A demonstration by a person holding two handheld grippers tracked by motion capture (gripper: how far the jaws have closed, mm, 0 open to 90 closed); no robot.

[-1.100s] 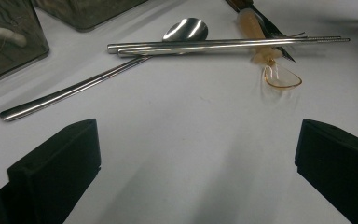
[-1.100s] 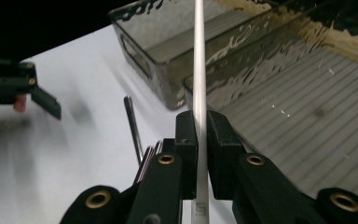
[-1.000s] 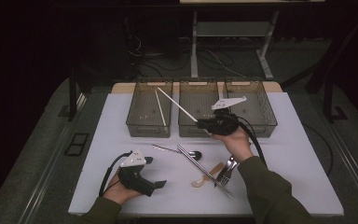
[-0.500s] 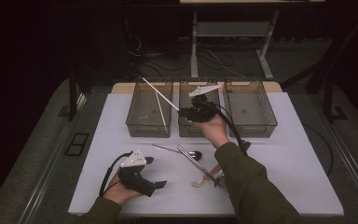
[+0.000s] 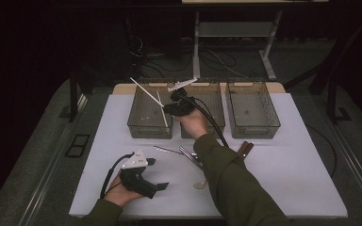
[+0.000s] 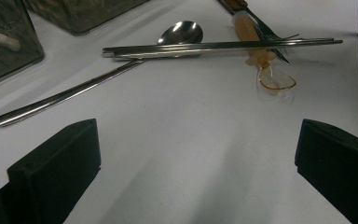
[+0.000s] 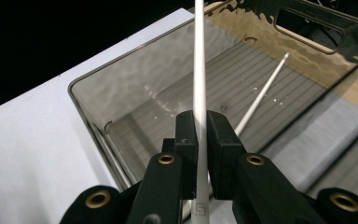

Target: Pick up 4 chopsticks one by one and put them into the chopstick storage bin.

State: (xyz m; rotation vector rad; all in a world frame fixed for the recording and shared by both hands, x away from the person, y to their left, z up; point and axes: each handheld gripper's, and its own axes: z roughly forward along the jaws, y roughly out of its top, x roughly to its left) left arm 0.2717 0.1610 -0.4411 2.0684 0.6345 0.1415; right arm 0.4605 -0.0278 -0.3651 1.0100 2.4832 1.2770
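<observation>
slim white chopstick (image 7: 199,70), ribbed smoky bin (image 7: 135,93)

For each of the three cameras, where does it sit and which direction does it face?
High view: above the person's side, facing forward and down on the table; both forearms, left gripper, right gripper.
Left gripper view: on the left gripper, looking low over the table at the metal spoon between its open jaws.
Right gripper view: on the right gripper, looking into the left bin, jaws shut on a white chopstick.
Shared: high view also shows this chopstick.
</observation>
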